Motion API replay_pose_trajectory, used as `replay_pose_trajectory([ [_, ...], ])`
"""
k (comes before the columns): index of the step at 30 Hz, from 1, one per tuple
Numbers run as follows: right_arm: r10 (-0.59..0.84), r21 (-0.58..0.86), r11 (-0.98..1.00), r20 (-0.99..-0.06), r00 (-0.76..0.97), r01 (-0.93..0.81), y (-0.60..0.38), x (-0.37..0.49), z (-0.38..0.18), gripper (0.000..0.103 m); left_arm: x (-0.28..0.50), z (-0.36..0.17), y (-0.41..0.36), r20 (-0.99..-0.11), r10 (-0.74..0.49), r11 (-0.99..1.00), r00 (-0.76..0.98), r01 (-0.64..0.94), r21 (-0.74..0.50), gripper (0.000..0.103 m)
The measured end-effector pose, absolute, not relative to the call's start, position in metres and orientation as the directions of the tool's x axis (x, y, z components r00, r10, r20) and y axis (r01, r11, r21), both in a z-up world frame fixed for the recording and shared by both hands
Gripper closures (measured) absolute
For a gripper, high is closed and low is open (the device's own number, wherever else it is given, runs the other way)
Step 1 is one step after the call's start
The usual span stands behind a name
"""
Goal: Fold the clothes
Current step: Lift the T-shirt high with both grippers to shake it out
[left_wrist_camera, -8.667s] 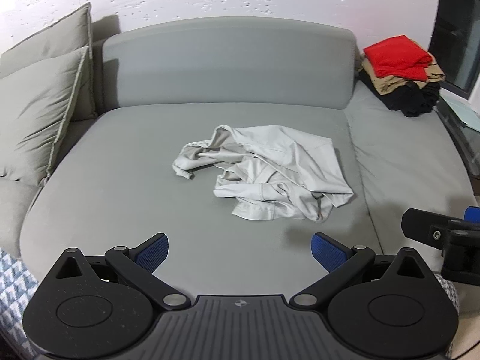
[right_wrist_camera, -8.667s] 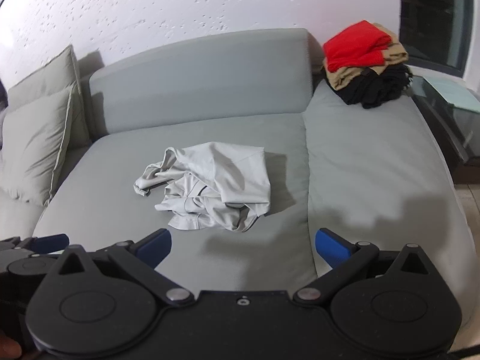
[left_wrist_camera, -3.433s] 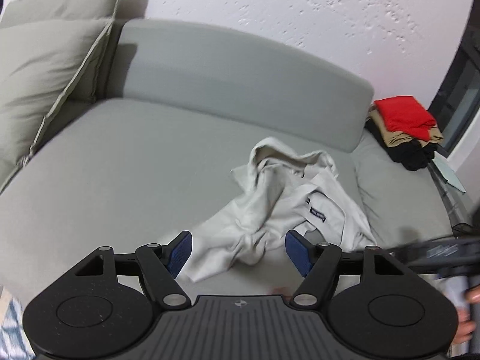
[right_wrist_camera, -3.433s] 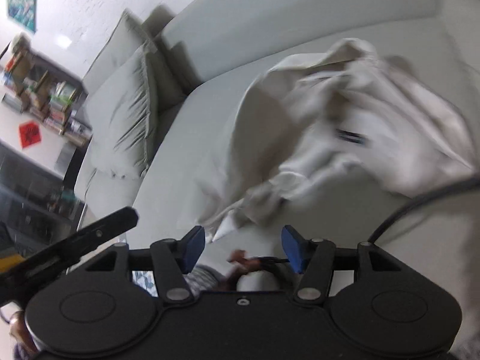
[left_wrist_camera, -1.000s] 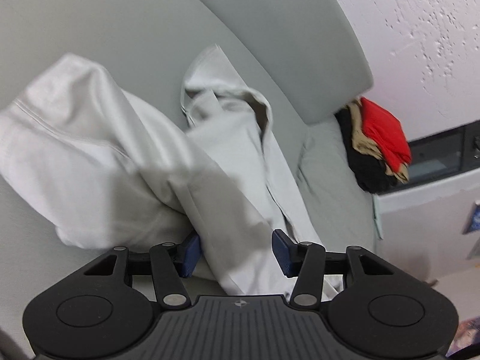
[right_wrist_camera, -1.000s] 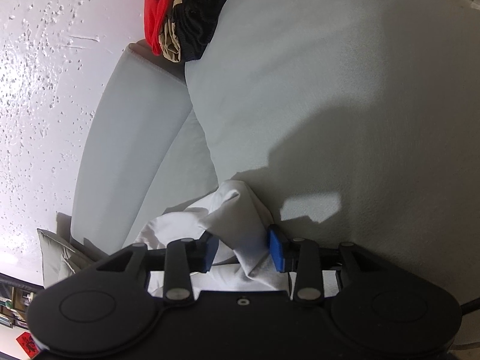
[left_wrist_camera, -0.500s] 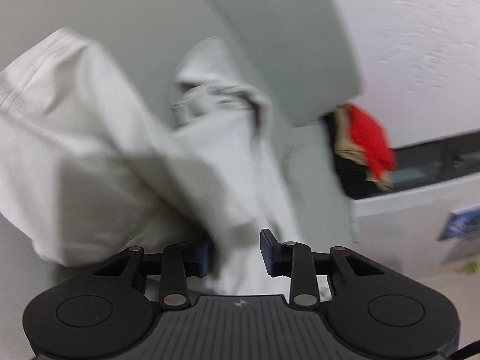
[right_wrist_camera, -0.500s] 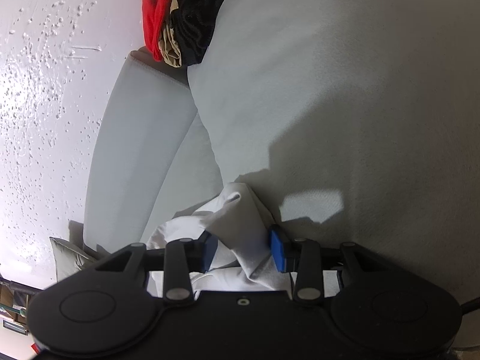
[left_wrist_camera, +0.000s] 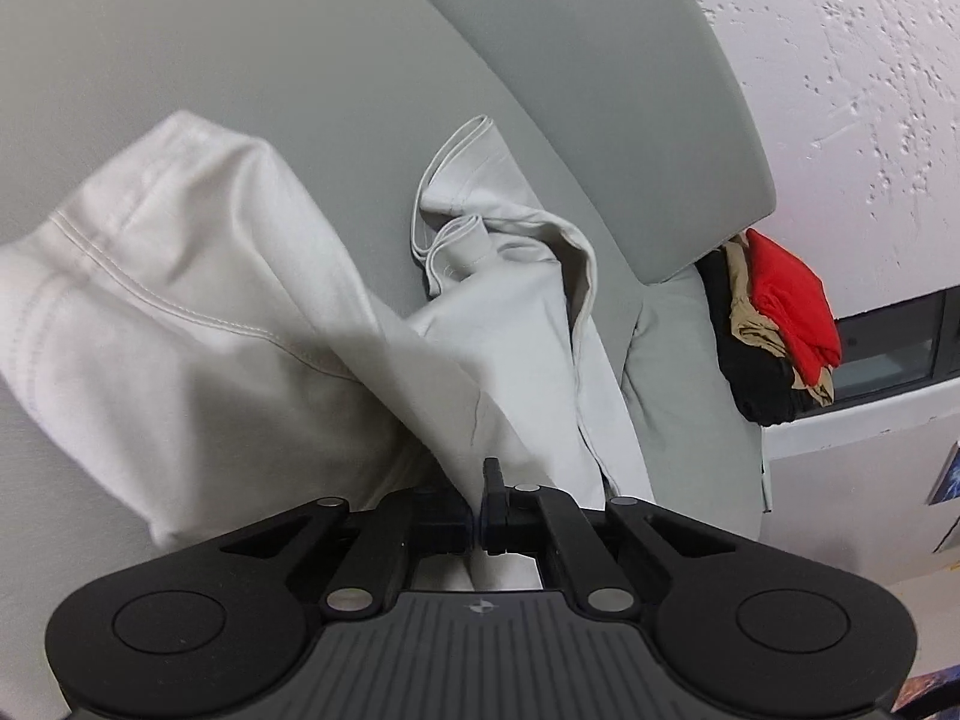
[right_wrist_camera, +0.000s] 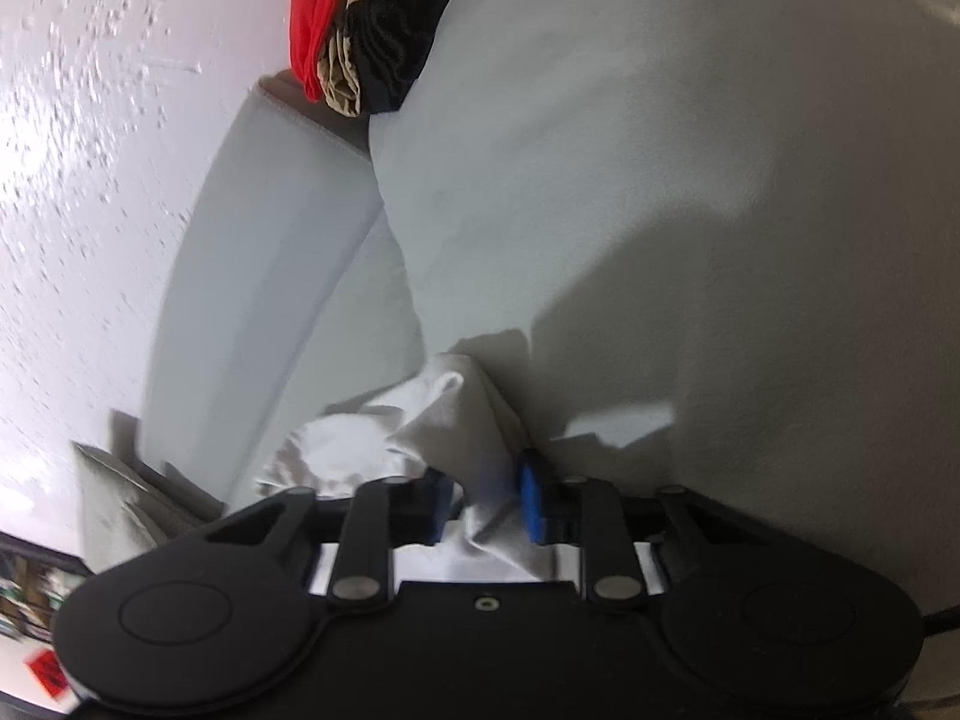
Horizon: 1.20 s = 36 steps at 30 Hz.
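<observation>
In the left wrist view, my left gripper (left_wrist_camera: 480, 501) is pinching a fold of the pale grey cotton garment (left_wrist_camera: 198, 324) tight, its black fingers closed together. The garment is lying bunched on the grey sofa seat (left_wrist_camera: 180, 48). I am seeing no words on it.

In the right wrist view, my right gripper (right_wrist_camera: 483, 504) is squeezing another bunch of the garment (right_wrist_camera: 456, 420) between its blue pads (right_wrist_camera: 531, 501). A pile of red, tan and black clothes (right_wrist_camera: 366, 18) is sitting far back on the sofa.
</observation>
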State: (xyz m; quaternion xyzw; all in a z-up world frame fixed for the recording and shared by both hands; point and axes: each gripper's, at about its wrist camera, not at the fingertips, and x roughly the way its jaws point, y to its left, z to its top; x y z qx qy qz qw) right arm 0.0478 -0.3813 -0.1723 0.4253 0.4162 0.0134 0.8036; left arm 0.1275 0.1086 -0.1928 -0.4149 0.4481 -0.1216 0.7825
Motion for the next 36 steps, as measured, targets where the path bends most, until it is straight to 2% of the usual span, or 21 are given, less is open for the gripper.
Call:
replay_pose_trajectory([
  [1,0.357,0.670,0.662,-0.675,0.646,0.335,-0.379,0.049,-0.171,0.099,0.126,-0.189,0.109,-0.603,-0.557,0.635,0.571,-0.176,-0.752,0.103],
  [5,0.257,0.586,0.724,-0.718,0.646,0.364,-0.371,0.049,-0.155,0.100,0.110,-0.156,0.116,-0.597,-0.517,0.683,0.614,-0.124,-0.720,0.103],
  [9,0.182,0.560,0.730,-0.710,0.680,0.390,-0.373,0.038,-0.125,0.101,0.082,-0.103,0.136,-0.533,-0.482,0.713,0.695,-0.042,-0.700,0.103],
  [12,0.218,0.577,0.720,-0.716,0.664,0.385,-0.370,0.035,-0.112,0.101,0.062,-0.071,0.147,-0.520,-0.457,0.741,0.722,-0.015,-0.672,0.103],
  [14,0.273,0.606,0.702,-0.714,0.644,0.375,-0.364,0.033,-0.109,0.101,0.054,-0.068,0.148,-0.600,-0.423,0.782,0.679,-0.061,-0.621,0.103],
  [15,0.314,0.630,0.688,-0.707,0.634,0.361,-0.359,0.030,-0.108,0.101,0.046,-0.070,0.152,-0.611,-0.430,0.775,0.664,-0.076,-0.627,0.103],
  [18,0.446,0.725,0.614,-0.644,0.621,0.312,-0.347,0.018,-0.103,0.101,0.028,-0.072,0.163,-0.640,-0.449,0.755,0.624,-0.118,-0.645,0.103],
  [20,0.509,0.787,0.549,-0.583,0.634,0.282,-0.341,0.008,-0.099,0.101,0.047,-0.049,0.169,-0.622,-0.441,0.737,0.647,-0.134,-0.662,0.103],
  [23,0.563,0.852,0.445,-0.506,0.653,0.276,-0.325,0.027,-0.090,0.101,0.074,-0.013,0.179,-0.595,-0.427,0.709,0.681,-0.157,-0.688,0.103],
  [26,0.558,0.884,0.403,-0.442,0.702,0.237,-0.307,0.074,-0.049,0.101,0.102,0.022,0.188,-0.569,-0.410,0.679,0.713,-0.178,-0.713,0.103],
  [27,0.545,0.895,0.398,-0.407,0.733,0.201,-0.305,0.084,-0.025,0.101,0.109,0.038,0.191,-0.548,-0.402,0.671,0.733,-0.171,-0.721,0.103],
  [31,0.446,0.901,0.433,-0.186,0.875,-0.029,-0.318,0.080,0.095,0.101,0.085,0.137,0.200,-0.335,-0.361,0.693,0.870,0.010,-0.721,0.103],
  [33,0.393,0.863,0.494,-0.116,0.912,-0.103,-0.326,0.059,0.135,0.101,0.067,0.173,0.203,-0.242,-0.344,0.706,0.907,0.080,-0.704,0.103],
  [36,0.385,0.818,0.559,-0.114,0.916,-0.133,-0.333,0.033,0.162,0.101,0.031,0.191,0.205,-0.141,-0.337,0.696,0.931,0.145,-0.703,0.103],
])
